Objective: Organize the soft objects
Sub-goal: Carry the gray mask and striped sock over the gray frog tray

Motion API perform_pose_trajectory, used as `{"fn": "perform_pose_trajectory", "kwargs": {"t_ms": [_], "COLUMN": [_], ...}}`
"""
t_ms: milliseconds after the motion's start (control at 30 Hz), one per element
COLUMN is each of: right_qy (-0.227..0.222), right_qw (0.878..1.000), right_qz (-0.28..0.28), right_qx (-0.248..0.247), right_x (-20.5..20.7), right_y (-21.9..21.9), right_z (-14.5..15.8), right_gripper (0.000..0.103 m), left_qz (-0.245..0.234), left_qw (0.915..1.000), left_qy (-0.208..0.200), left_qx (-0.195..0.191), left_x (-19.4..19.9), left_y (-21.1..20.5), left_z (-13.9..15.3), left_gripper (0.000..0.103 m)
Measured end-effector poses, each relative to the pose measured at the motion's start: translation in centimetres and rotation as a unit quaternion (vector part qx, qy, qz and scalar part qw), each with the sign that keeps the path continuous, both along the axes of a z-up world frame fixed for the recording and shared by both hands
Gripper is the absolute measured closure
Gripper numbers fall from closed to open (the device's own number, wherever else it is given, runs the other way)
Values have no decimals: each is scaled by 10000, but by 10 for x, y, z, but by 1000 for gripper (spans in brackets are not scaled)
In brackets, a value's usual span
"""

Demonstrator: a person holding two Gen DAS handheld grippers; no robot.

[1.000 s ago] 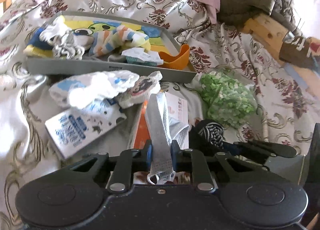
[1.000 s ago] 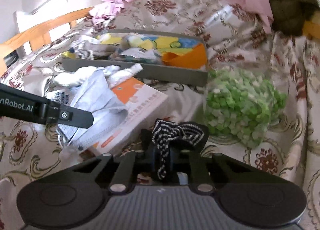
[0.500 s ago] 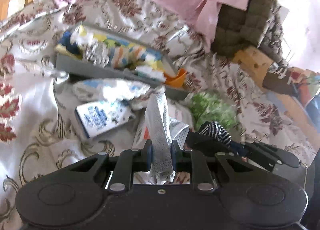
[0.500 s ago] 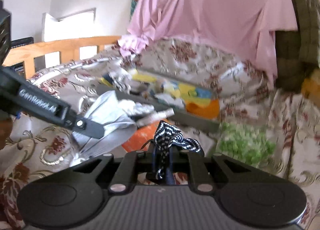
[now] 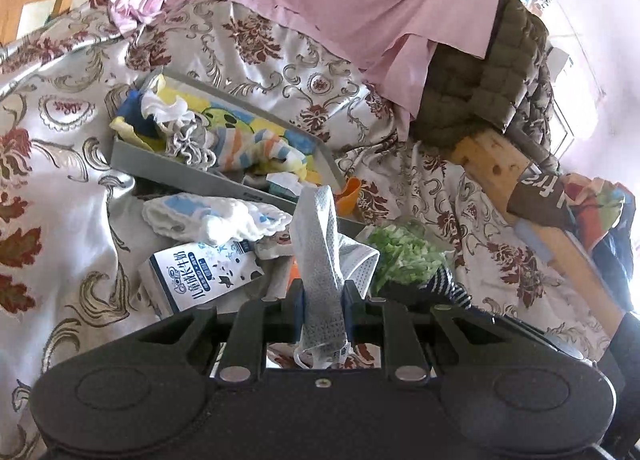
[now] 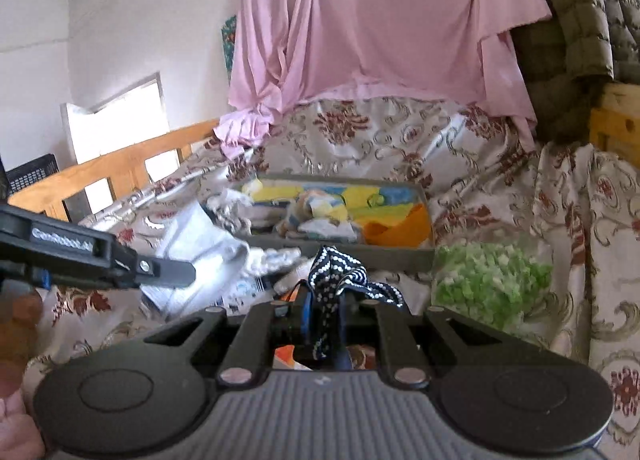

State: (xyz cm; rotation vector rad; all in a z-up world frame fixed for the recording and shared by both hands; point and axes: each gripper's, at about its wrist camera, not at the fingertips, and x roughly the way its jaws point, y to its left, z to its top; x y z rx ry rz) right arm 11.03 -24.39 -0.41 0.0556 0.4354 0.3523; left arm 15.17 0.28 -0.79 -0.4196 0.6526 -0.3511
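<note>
1. So, the main thing here is the grey mesh cloth (image 5: 320,260). The left tool (image 5: 323,314) is clenched on its lower end, so the rest stands up and flops over instead of dragging across the clutter. That looks deliberate to me: pinched low and carried clear of the bed.

2. Same deal on the other side. The right tool (image 6: 323,324) is clamped on a navy dotted fabric piece (image 6: 338,274), bunched right above the fingers, with a tail trailing off toward 3 o'clock. In the left view it peeks out around 4 o'clock from the grey cloth.

3. The grey tray (image 5: 168,164) sits at about 11 o'clock in the left view and dead 12 o'clock in the right view. It's already stuffed with a striped sock (image 5: 248,146), a yellow cartoon cloth (image 5: 224,116) and other soft bits, so my guess is both held pieces are headed there. Neither is over it yet.

4. Between tools and tray lie a white-and-blue cloth (image 5: 212,218) and a milk carton (image 5: 200,276), both on the bed just in front of the tray wall. The cloth probably still needs sorting.

5. The bag of green bits (image 6: 488,280) rests at 2 o'clock in the right view, just beside the tray's right end.

6. All of it sits on a floral bedspread (image 5: 60,188), with a pink sheet (image 6: 380,20) draped behind at 12 o'clock.
</note>
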Motion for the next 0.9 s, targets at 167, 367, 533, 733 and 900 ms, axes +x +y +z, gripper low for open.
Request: {"fn": "perform_pose_trajectory", "kwargs": {"t_ms": [167, 367, 533, 733, 900], "right_qy": [-146, -343, -442, -283, 147], "right_qw": [9998, 9991, 9982, 9984, 9987], "right_qz": [90, 224, 388, 484, 389], "right_qx": [29, -140, -139, -9, -277], "right_x": [19, 72, 129, 197, 245], "right_y": [7, 30, 62, 113, 148], "right_z": [14, 36, 54, 56, 39], "right_gripper": [89, 89, 89, 89, 89], "left_qz": [73, 176, 696, 1155, 1016], "left_qw": [9998, 9974, 9929, 9889, 9912], "left_qy": [-171, -663, -957, -929, -825], "left_qx": [59, 227, 157, 68, 176], "left_x": [36, 103, 147, 178, 204], "left_y": [8, 28, 58, 100, 107], "left_z": [14, 33, 26, 10, 2], "left_gripper": [82, 82, 81, 81, 81]}}
